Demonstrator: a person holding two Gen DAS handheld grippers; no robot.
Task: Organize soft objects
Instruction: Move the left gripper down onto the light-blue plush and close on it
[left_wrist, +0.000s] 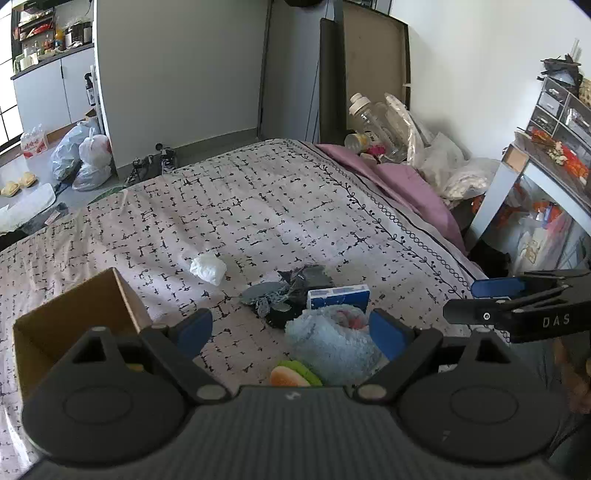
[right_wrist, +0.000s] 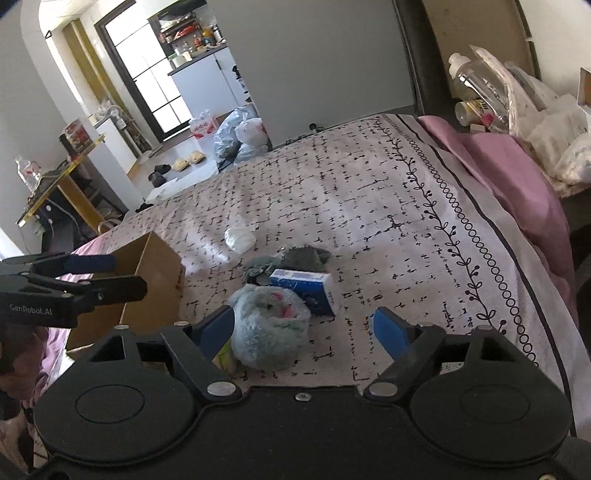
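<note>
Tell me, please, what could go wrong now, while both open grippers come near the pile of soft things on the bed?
1. The fluffy light-blue plush toy touches the blue-and-white tissue pack; a wide grasp may catch both.
2. The left gripper and right gripper aim at the same toy and could collide.
3. The open brown cardboard box stands on soft bedding beside the left gripper; a bump may tip it.
</note>
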